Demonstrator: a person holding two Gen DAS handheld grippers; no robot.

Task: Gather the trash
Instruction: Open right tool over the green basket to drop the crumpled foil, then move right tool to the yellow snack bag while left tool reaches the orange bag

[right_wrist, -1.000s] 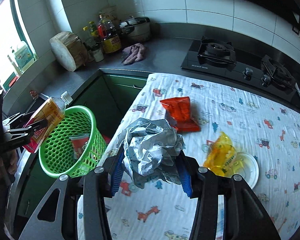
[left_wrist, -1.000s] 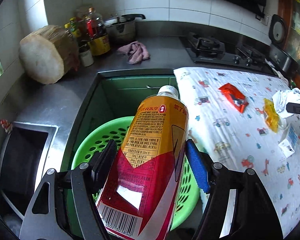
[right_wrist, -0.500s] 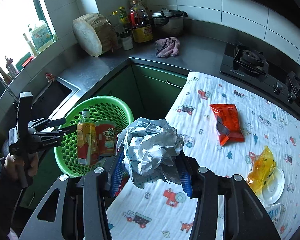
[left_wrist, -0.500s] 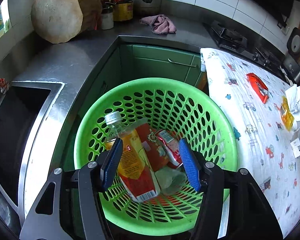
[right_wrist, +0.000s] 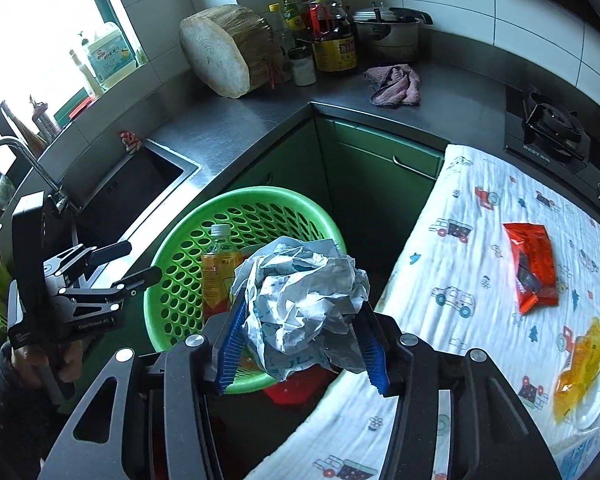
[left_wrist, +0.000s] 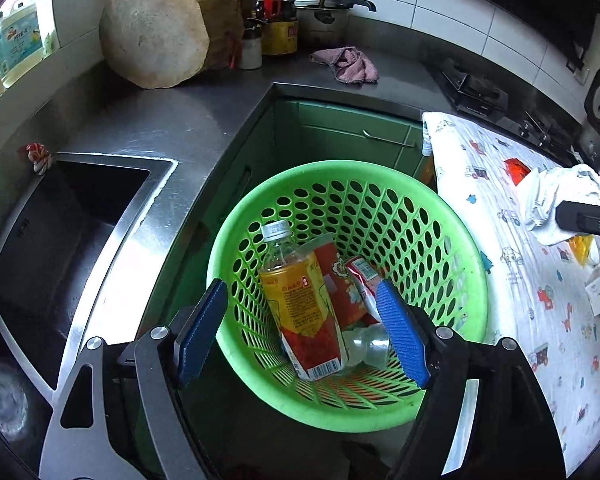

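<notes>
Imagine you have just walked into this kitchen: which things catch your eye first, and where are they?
First, the bright green perforated basket in front of the green cabinets, with a yellow-labelled drink bottle and snack wrappers inside, below the open left gripper. Next, the crumpled paper ball clamped in the right gripper near the basket. Last, the red packet on the vehicle-print tablecloth.

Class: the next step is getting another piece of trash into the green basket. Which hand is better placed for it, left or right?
Right. The right gripper holds the crumpled paper right beside the green basket; the left gripper is open and empty above it.
</notes>
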